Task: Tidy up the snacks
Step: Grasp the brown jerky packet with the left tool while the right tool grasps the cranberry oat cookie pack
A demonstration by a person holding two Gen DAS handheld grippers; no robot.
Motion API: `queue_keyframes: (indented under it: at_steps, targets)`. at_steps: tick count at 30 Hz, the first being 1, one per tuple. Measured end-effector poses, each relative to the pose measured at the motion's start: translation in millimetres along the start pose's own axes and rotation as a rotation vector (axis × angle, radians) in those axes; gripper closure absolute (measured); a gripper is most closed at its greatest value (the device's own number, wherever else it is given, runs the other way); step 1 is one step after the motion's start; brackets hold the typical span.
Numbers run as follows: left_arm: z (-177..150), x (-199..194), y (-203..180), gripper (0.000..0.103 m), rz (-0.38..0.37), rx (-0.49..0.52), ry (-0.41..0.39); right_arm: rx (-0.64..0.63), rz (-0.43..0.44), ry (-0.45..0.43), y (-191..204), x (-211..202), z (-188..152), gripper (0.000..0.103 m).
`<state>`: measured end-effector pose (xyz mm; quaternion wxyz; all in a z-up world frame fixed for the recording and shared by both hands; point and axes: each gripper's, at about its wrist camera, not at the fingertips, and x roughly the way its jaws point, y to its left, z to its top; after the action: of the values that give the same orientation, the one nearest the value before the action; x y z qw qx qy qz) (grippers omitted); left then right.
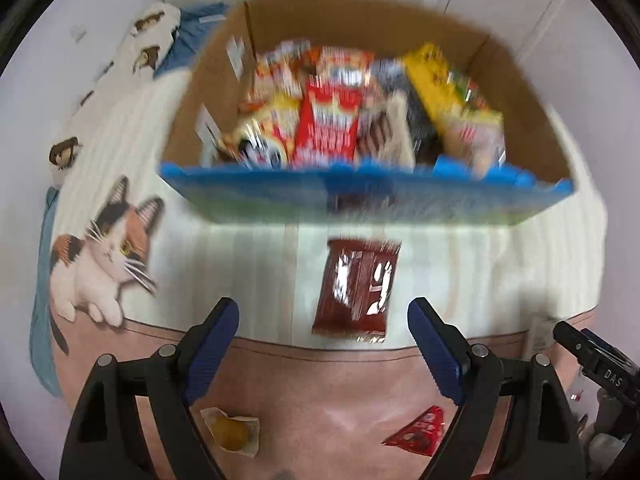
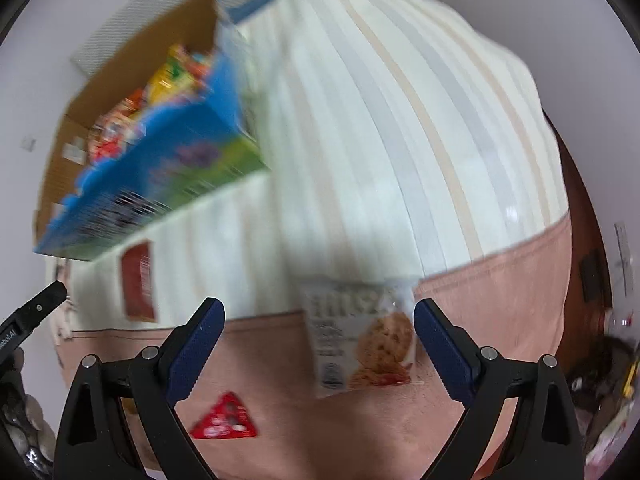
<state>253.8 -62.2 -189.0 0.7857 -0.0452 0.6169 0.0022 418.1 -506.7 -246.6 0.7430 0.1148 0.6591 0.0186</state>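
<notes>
While spread, left tool (image 1: 324, 316) frames brown packet (image 1: 356, 290).

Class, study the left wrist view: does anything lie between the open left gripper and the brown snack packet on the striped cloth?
Nothing visible does. The brown snack packet lies flat and alone just ahead of the left gripper, whose jaws stand open and empty.

The left claw (image 1: 324, 320) points steeply downward, its two blue-padded fingers (image 1: 212, 348) spread wide with nothing between the pads. The right claw (image 2: 319, 320) points steeply downward too, its jaws likewise wide apart and gripping nothing. The black tip of the right claw shows at the right edge of the left wrist view; the left claw's tip shows at the left edge of the right wrist view.
</notes>
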Motion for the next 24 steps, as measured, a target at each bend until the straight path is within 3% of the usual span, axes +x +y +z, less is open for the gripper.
queue_keyframes:
  at_steps: [6,10,11,12,14,18,24]
  targets:
    - [7.8,55.4,-16.6,0.017,0.032,0.054,0.1,0.036,-0.033,0.043,-13.8,37.5,-10.0,0.012]
    - [17.2,81.4,-19.1,0.017,0.007,0.031,0.151,0.029,-0.068,0.067,-17.8,51.0,-13.4,0.019]
    - [18.1,84.2,-19.6,0.021,0.006,0.028,0.147,0.029,-0.068,0.068,-19.1,53.0,-14.2,0.02]
    - [18.1,85.8,-20.1,0.034,0.001,0.027,0.146,0.033,-0.068,0.06,-20.9,53.7,-15.7,0.021]
    - [15.5,87.8,-20.5,0.05,-0.022,0.017,0.154,0.026,-0.075,0.056,-19.4,55.9,-16.4,0.026]
    - [-1.8,81.8,-18.9,0.051,0.003,0.005,0.149,0.018,-0.056,0.053,-6.5,55.9,-29.1,0.027]
    - [-51.0,75.5,2.3,0.051,0.001,-0.067,0.199,0.032,0.051,0.097,21.2,63.0,-40.4,0.026]
